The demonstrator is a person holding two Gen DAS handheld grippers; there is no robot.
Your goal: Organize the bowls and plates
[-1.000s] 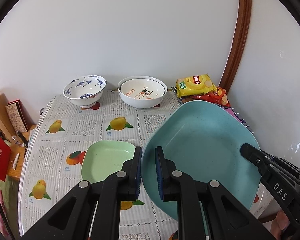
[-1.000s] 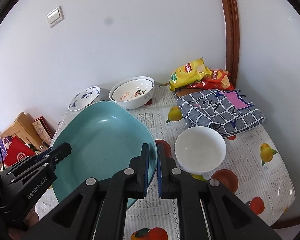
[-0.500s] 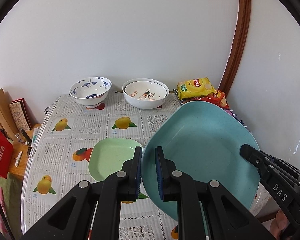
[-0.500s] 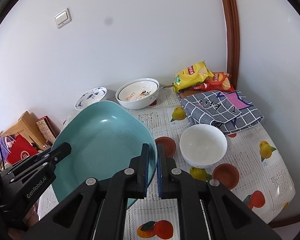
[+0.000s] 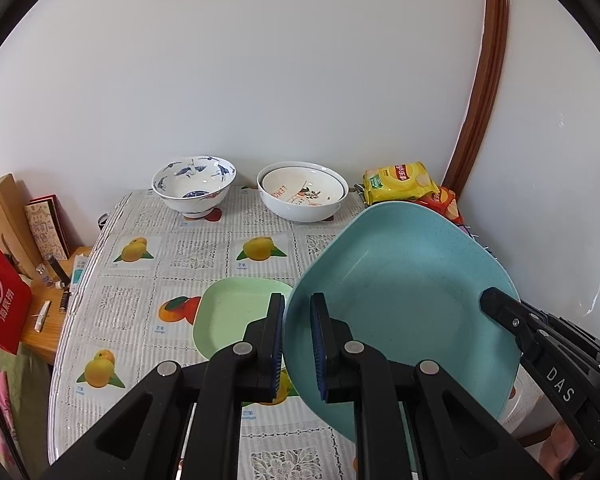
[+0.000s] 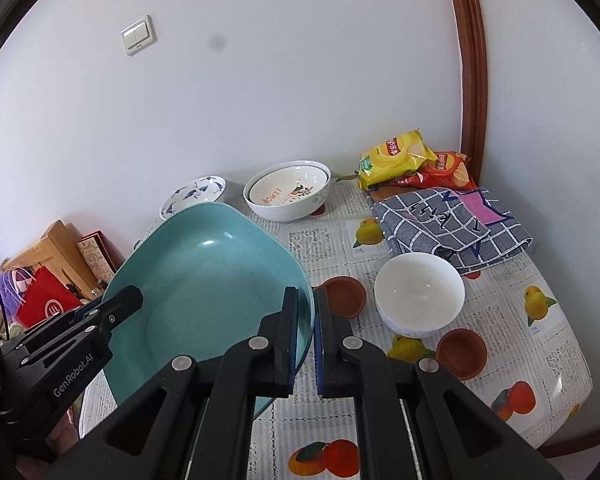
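Between both tongs: teal plate [image 5: 400, 288], left tongs [image 5: 296, 344] and right tongs [image 6: 306, 340] clamping opposite rims

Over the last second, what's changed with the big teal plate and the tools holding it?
Both tools and the teal plate have risen and drawn back from the wall: the table and bowls sit lower and smaller in both views. The left tool and right tool stay clamped on opposite rims. The green plate and white bowl haven't moved.
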